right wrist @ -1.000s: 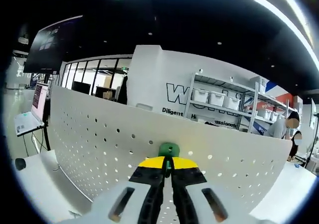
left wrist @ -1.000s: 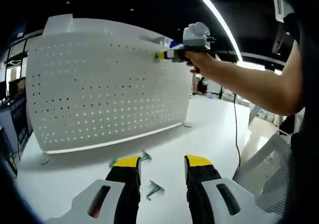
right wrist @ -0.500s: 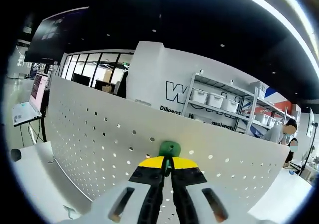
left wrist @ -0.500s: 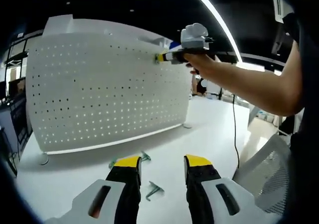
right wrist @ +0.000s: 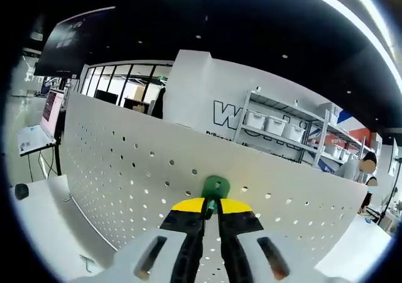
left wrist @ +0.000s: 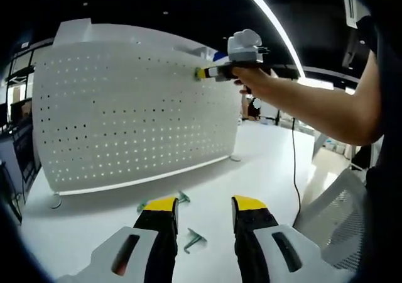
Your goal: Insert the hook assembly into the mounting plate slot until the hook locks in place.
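Green hook: lower part hidden between the closed jaws of the right gripper; whether its end sits in a hole of the white pegboard cannot be told. In the left gripper view the hook is too small to make out at the right gripper tip. Spare green hooks on the table: one partly visible between the left gripper jaws, another partly behind the left jaw; shapes unclear. Person's arm: cut off at the picture's right edge.
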A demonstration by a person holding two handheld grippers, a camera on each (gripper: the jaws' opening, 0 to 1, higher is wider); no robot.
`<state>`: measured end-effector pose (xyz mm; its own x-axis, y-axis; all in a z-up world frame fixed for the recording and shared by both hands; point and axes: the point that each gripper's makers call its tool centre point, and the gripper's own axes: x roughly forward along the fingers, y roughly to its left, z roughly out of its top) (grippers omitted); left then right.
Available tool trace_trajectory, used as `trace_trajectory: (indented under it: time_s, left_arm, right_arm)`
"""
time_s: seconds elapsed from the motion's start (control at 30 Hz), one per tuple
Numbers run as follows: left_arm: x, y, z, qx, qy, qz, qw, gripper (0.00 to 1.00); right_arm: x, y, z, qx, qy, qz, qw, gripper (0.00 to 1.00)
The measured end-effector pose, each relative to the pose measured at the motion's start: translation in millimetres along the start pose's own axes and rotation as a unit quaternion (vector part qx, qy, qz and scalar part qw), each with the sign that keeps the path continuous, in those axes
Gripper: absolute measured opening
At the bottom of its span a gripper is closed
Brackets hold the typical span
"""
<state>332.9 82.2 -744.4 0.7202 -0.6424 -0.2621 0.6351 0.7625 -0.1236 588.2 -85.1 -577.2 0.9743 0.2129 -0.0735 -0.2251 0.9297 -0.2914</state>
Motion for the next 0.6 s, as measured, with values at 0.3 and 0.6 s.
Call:
trace_trajectory:
  time_s: [0.3,0.6]
  left_arm:
    - [0,0.8,0.0,-0.001,0.000,0.001,1.0000,0.35]
    - [0,1.2,-0.5,0.001,0.001,0.001,1.0000,0.35]
  right_arm:
    - [-5,5,-8.8,0.000,0.004,0.006,1.0000,0.09]
    - [-15,5,-12.0,0.010,0.001,0.009,0.9999,0.13]
